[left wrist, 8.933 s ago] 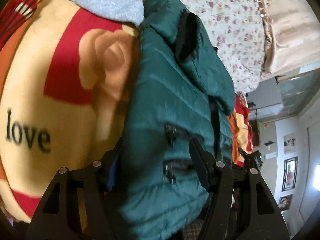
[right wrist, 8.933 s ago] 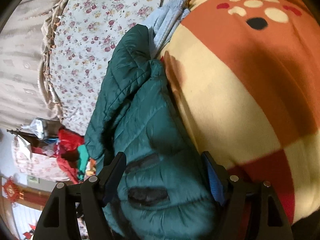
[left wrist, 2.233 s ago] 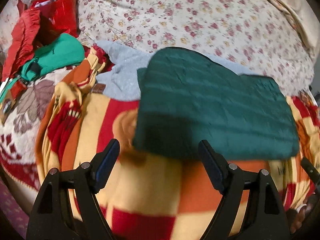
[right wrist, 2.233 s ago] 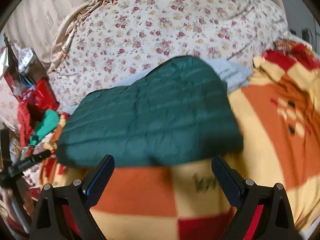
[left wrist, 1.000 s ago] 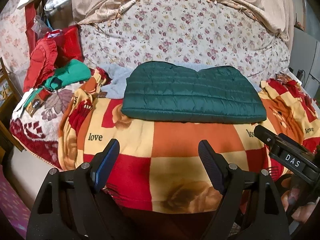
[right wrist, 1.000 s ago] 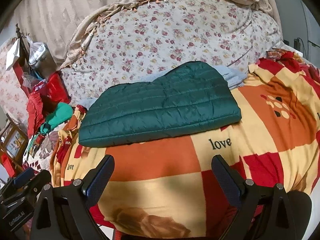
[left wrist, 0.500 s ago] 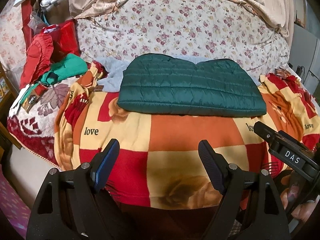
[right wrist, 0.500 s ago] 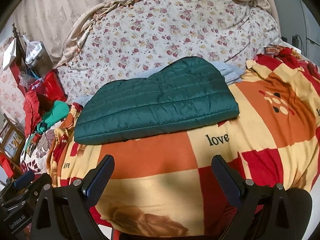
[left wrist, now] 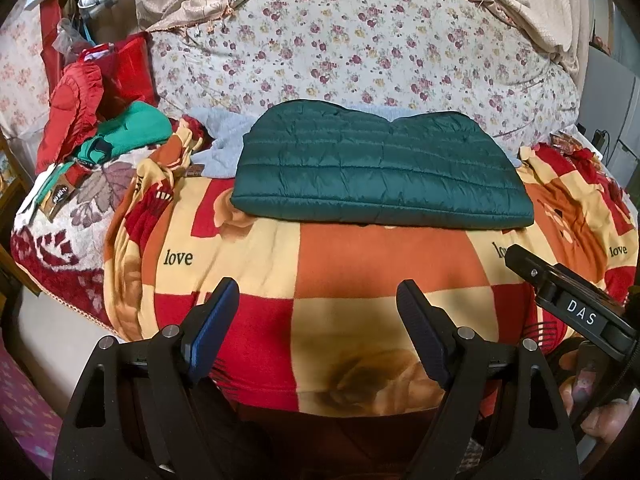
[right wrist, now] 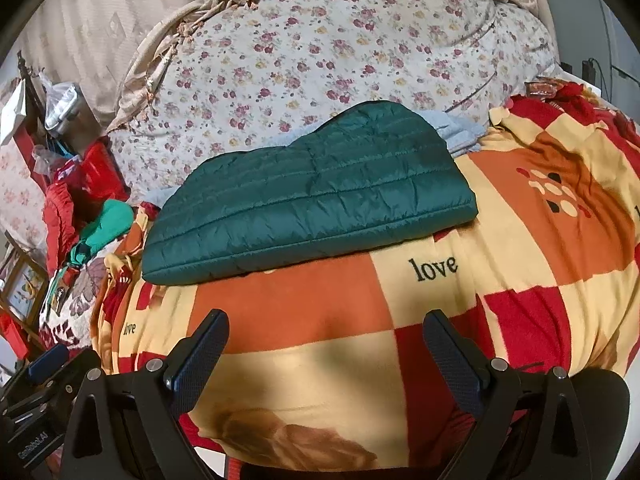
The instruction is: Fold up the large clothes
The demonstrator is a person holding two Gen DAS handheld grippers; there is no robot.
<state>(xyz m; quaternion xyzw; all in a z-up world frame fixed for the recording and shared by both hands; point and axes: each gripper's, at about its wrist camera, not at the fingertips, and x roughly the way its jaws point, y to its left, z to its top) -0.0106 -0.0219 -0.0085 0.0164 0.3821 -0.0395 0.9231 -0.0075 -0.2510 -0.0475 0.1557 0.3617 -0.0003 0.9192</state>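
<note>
A dark green quilted jacket [left wrist: 380,168] lies folded into a flat oblong on the checked orange, red and cream blanket [left wrist: 360,272]. It also shows in the right wrist view [right wrist: 312,200]. My left gripper [left wrist: 318,300] is open and empty, held back from the jacket above the blanket's near edge. My right gripper [right wrist: 326,332] is open and empty too, also short of the jacket. The right gripper's body shows at the right of the left wrist view [left wrist: 572,300].
A grey garment [left wrist: 224,136] lies under the jacket's far side. A floral quilt [left wrist: 360,48] rises behind. Red and green clothes [left wrist: 100,120] are piled at the far left. The blanket [right wrist: 540,240] drops off the bed's near edge.
Both grippers let go of the jacket, which now lies folded flat. They have drawn back from it toward the near edge of the bed; little has moved in the last half second.
</note>
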